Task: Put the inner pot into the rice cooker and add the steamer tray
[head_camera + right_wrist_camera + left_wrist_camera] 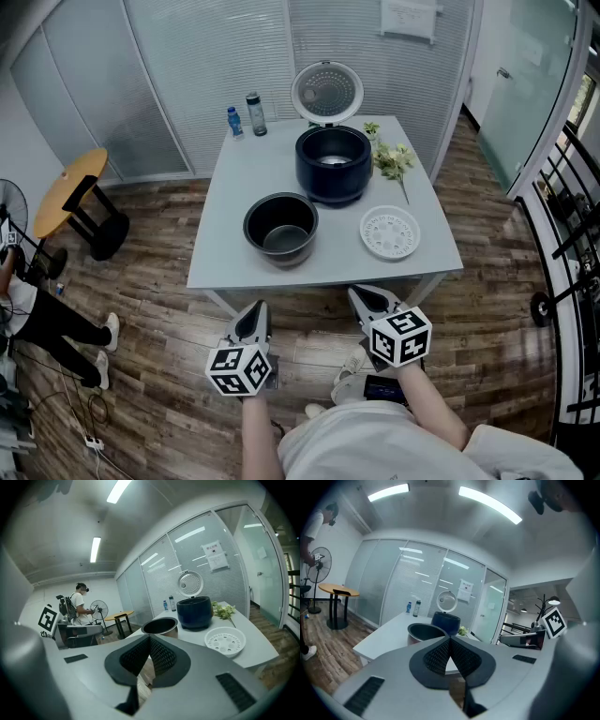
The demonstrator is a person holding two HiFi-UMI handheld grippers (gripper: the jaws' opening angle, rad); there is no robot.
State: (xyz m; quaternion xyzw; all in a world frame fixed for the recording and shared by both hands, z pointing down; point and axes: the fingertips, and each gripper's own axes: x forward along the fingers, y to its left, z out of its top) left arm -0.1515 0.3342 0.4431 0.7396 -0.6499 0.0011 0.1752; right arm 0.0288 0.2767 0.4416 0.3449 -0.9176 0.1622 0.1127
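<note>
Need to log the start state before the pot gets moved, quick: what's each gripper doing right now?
Left gripper: closed, holding nothing.
Right gripper: closed, holding nothing.

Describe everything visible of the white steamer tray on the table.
The steamer tray is a round, shallow white dish, plastic by its look, with a low raised rim and small holes and slots across its floor. It lies flat, open side up, on the grey table near its front right corner, right of the inner pot and in front of the rice cooker, apart from both. It is empty; only the table touches it.
</note>
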